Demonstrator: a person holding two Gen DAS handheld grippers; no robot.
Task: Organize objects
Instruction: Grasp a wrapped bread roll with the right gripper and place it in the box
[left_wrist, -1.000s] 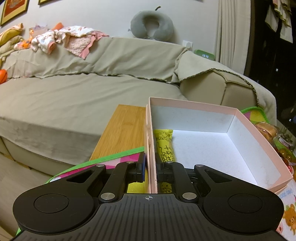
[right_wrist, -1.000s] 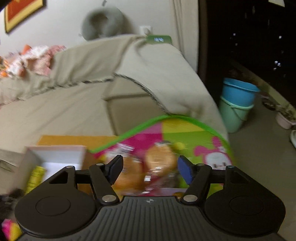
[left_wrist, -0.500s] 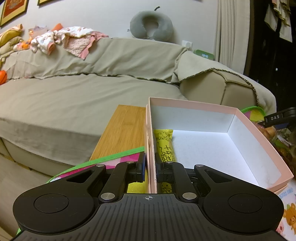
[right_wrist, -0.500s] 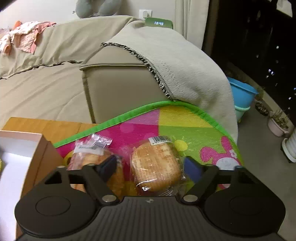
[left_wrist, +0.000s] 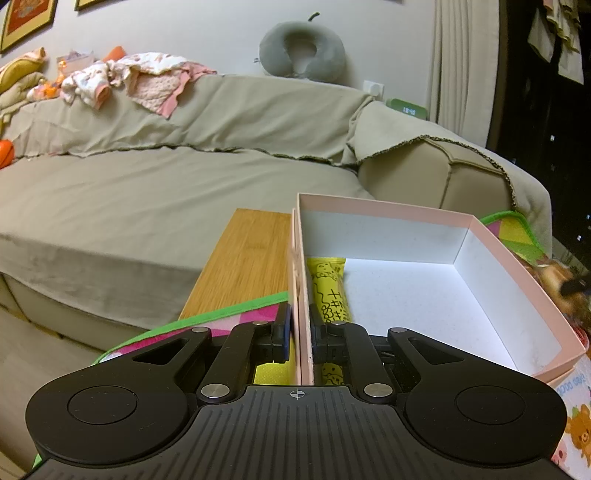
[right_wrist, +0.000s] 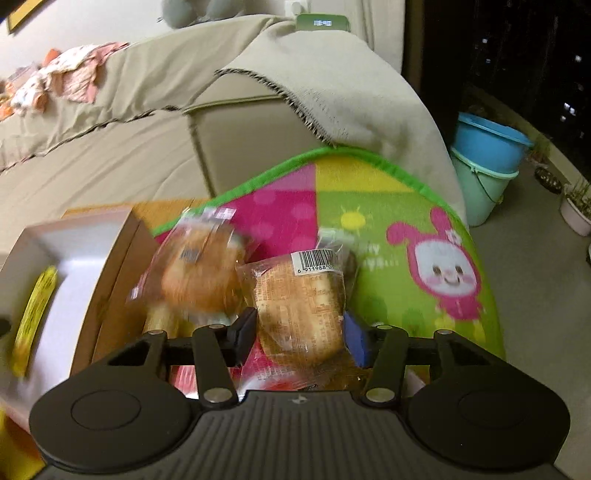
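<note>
A pink box with a white inside stands on a colourful play mat. My left gripper is shut on the box's left wall, one finger on each side. A yellow snack packet lies inside along that wall. In the right wrist view the box is at the left. Just right of it lie two wrapped buns. My right gripper is closing on the nearer wrapped bun, and both pads meet its wrapper. The other bun is blurred, up to the left.
A bamboo tabletop shows beyond the mat. Behind it runs a beige covered sofa with its armrest close to the mat. Stacked blue and green buckets and a plant pot stand on the floor at right.
My right gripper sank toward the mat and its jaws narrowed onto the nearer bun. The other bun shifted and blurs. The left gripper and box stayed put.
</note>
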